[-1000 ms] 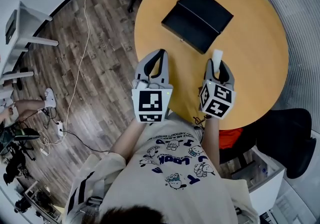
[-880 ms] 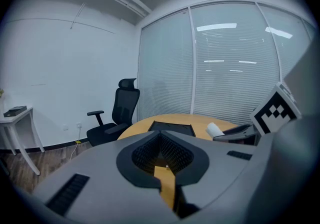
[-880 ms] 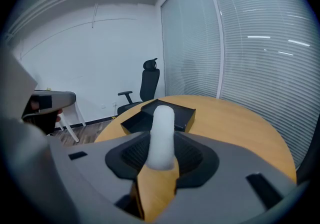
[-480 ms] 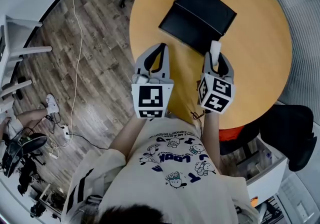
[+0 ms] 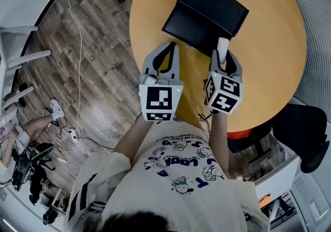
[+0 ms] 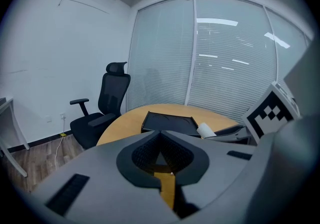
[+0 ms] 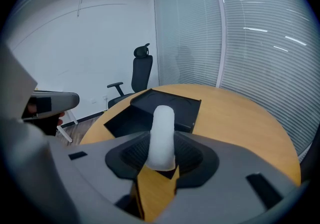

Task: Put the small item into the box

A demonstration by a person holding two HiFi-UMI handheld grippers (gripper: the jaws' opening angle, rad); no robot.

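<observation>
Your left gripper (image 5: 169, 45) has its jaws pressed together on nothing. Its own view shows only the yellow table (image 5: 269, 55) through the slot below the tips, so it is free to steady things if you need it. Ahead of both grippers, the black box (image 5: 207, 11) lies open on the table. It has two joined halves, and no view shows anything inside. Your right gripper (image 5: 223, 59) is pinching the small item (image 5: 223, 45), a pale rounded stick that stands up past the jaw tips. It is held above the table, just short of the box's near edge. The step in hand looks like the carry, with the placing not yet done. The next move calls for bringing the right gripper forward over the box and lowering it until the item is inside the rim. Then spread the jaws, because a drop from height could let the item bounce or roll out. The head view shows the layout, with both grippers side by side and the box beyond them, but it hides the pads. The right gripper view shows the grip itself, low on the item, and a raised rim on the box's far half. That half is probably the tray to aim for. The left gripper view catches the item's tip from the side, beside the box.
</observation>
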